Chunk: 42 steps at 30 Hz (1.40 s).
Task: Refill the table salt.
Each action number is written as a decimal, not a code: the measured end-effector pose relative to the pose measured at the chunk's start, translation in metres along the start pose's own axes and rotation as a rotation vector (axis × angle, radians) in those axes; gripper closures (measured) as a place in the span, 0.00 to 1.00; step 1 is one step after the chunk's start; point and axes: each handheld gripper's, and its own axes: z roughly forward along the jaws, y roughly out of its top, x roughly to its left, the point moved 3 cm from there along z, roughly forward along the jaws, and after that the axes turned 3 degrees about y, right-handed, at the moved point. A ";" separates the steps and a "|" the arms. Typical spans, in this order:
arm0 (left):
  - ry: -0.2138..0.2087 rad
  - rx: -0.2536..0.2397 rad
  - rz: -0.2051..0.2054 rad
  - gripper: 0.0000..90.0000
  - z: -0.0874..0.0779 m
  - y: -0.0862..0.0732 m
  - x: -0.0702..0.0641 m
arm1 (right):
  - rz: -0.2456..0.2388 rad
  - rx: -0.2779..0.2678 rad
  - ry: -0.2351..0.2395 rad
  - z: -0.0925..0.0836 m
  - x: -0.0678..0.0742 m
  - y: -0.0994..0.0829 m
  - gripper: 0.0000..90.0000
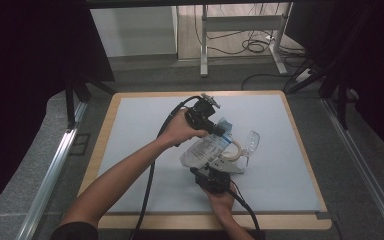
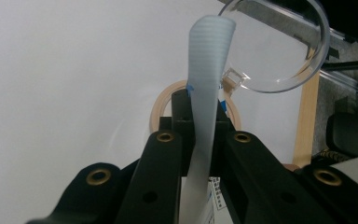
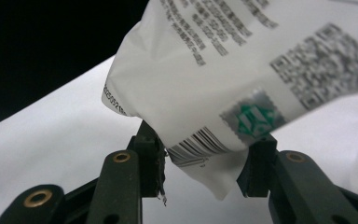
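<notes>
White mat (image 1: 145, 150) below: your left gripper (image 1: 219, 129) pinches the pouch (image 1: 204, 150); your right gripper's (image 1: 215, 172) loosened jaws could let its corner slip.

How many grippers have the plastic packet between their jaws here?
2. The left gripper is shut on the packet's upper edge; the right gripper, nearer the person, has the printed lower corner between its jaws, grip unclear.

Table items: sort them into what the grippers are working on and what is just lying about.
In hand:
- plastic bag, its sealed top strip clamped by the left gripper
- bag's lower corner between the right gripper jaws

Lying about:
- safety glasses
- tape ring
- table mat
</notes>
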 end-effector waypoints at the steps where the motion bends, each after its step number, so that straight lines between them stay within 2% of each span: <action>1: -0.001 -0.003 -0.002 0.97 -0.001 -0.001 0.001 | 0.004 0.007 -0.001 0.000 -0.001 -0.001 0.65; 7: -0.003 -0.010 -0.025 0.97 -0.001 -0.006 0.007 | 0.005 0.026 -0.003 -0.001 -0.005 -0.003 0.65; 17: -0.014 -0.033 -0.043 0.97 -0.003 -0.007 0.008 | 0.011 0.040 -0.011 -0.004 -0.006 -0.002 0.65; 22: -0.017 -0.046 -0.054 0.97 -0.006 -0.010 0.010 | -0.008 0.050 -0.028 -0.008 -0.008 -0.003 0.65; 28: -0.016 -0.055 -0.057 0.98 -0.012 -0.013 0.012 | -0.017 0.064 -0.043 -0.010 -0.012 -0.004 0.65; 42: -0.020 -0.067 -0.070 0.99 -0.011 -0.016 0.013 | -0.030 0.074 -0.058 -0.010 -0.012 -0.005 0.65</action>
